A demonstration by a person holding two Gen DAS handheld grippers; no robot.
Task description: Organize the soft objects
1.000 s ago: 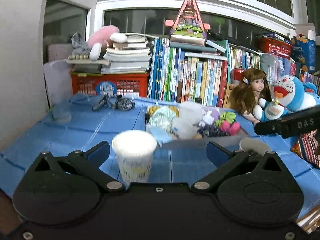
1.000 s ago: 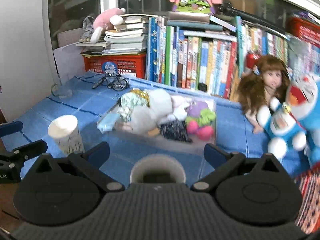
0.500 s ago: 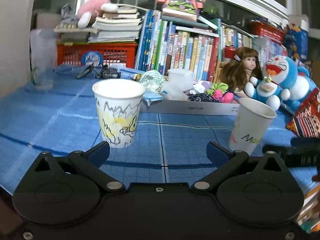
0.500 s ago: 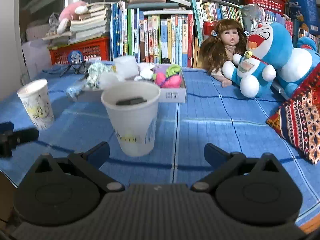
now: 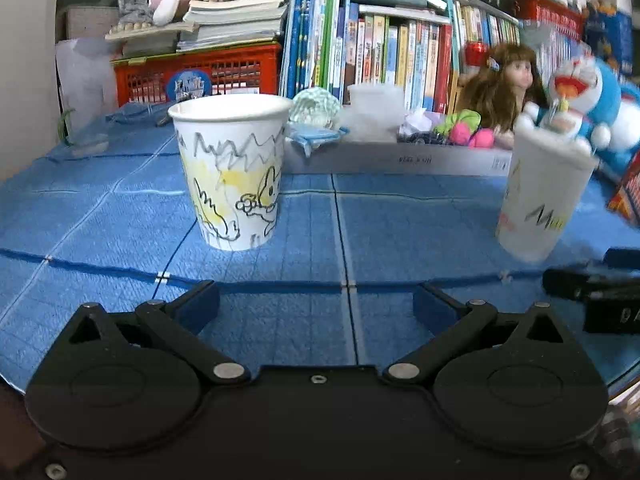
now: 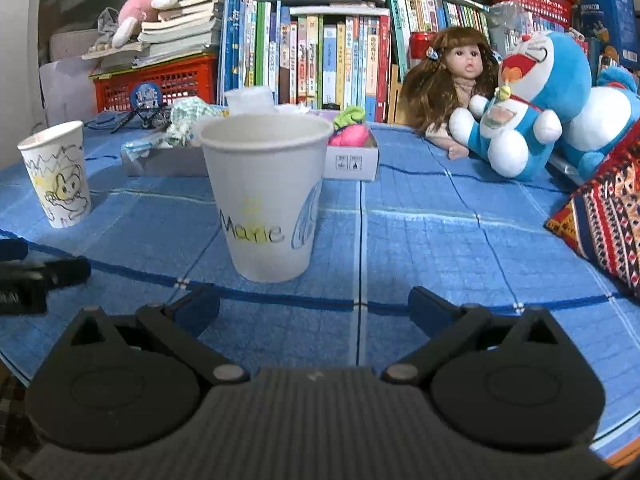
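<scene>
A low white box (image 5: 400, 160) holds several soft items: a pink and green toy (image 5: 464, 130), a pale green bundle (image 5: 316, 106) and dark cloth. It also shows in the right wrist view (image 6: 352, 160). A paper cup with a rabbit drawing (image 5: 234, 168) stands ahead of my left gripper (image 5: 316, 306), which is open and empty. A paper cup marked "Marie" (image 6: 266, 196) stands just ahead of my right gripper (image 6: 314, 304), also open and empty. Both cups stand upright on the blue mat.
A doll (image 6: 452, 80) and a blue Doraemon plush (image 6: 532, 100) sit at the back right. A patterned cushion (image 6: 600, 216) lies at the right edge. Books (image 6: 320, 48) and a red basket (image 6: 160, 80) line the back.
Both grippers have dropped from a high view down to table level and moved closer to the cups. Both stay open.
</scene>
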